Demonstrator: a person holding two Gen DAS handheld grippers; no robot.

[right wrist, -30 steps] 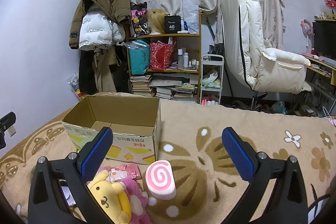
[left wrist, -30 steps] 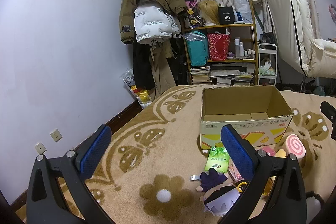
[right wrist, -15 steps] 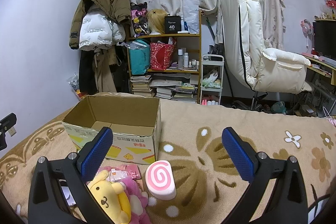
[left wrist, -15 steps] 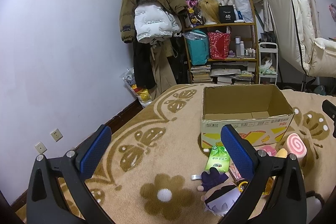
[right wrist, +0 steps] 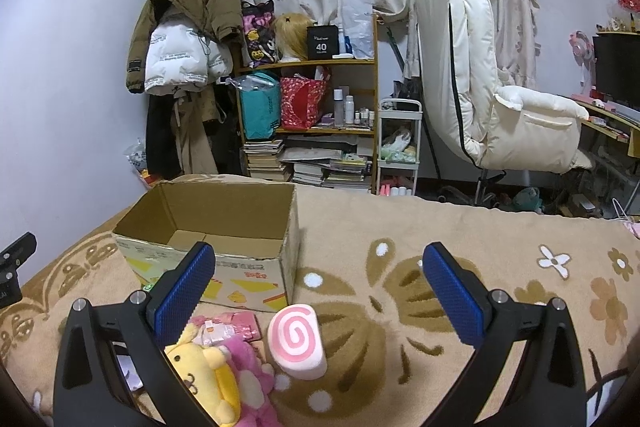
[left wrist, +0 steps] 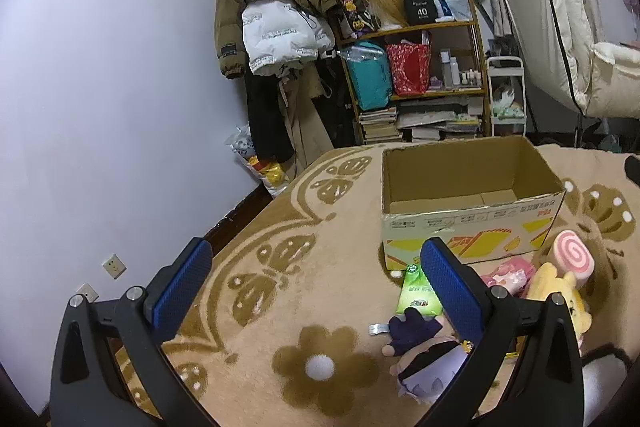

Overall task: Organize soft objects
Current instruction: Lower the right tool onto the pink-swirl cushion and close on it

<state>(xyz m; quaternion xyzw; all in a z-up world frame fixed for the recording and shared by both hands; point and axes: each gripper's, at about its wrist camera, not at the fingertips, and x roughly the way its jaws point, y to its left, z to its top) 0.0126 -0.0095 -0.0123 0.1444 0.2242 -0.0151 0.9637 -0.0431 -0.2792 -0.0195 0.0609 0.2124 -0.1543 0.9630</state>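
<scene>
Little has shifted since a second ago: both the left gripper [left wrist: 316,283] and right gripper [right wrist: 318,285] hover spread wide and empty over the plush toys [right wrist: 216,371] heaped before the open cardboard box [right wrist: 224,223], apparently ready to load them.

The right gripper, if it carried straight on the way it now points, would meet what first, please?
Probably the patterned blanket just right of the cardboard box; the open right gripper has nothing between its fingers, though depth is unclear.
</scene>
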